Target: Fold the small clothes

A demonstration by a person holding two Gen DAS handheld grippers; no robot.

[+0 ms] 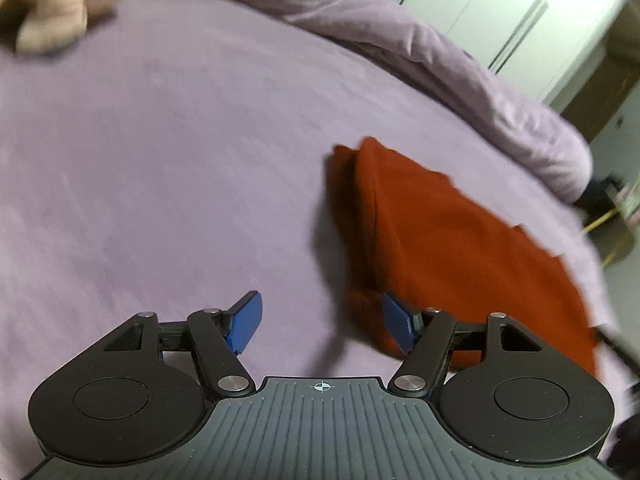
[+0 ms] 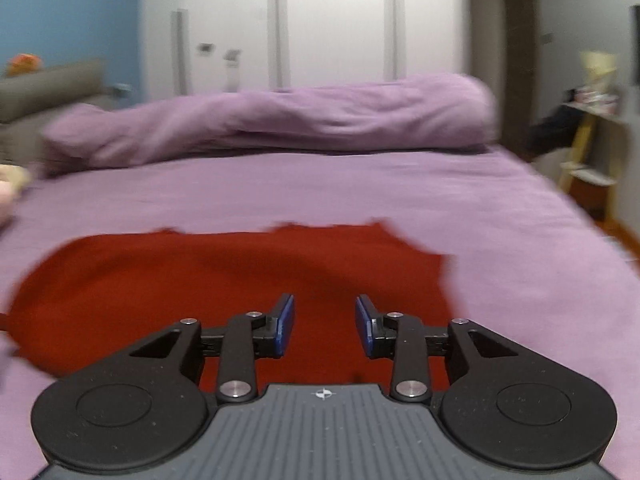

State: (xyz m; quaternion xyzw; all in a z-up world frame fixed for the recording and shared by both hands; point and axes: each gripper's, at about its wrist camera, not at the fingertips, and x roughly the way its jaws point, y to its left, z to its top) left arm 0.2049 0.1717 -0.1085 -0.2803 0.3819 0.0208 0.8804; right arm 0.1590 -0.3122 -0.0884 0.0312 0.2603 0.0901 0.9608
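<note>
A red-orange small garment (image 1: 448, 240) lies folded over on the purple bed sheet (image 1: 160, 160), right of centre in the left wrist view. My left gripper (image 1: 320, 320) is open and empty; its right finger hovers at the garment's near left edge. In the right wrist view the same garment (image 2: 200, 276) spreads wide across the sheet (image 2: 520, 248). My right gripper (image 2: 325, 322) is open and empty just above the garment's near right part.
A rolled purple duvet (image 2: 280, 120) lies across the far side of the bed, also in the left wrist view (image 1: 440, 52). A pink plush toy (image 1: 60, 0) sits at the far left. White wardrobe doors (image 2: 320, 32) stand behind; a shelf (image 2: 592, 152) is beyond the bed's right edge.
</note>
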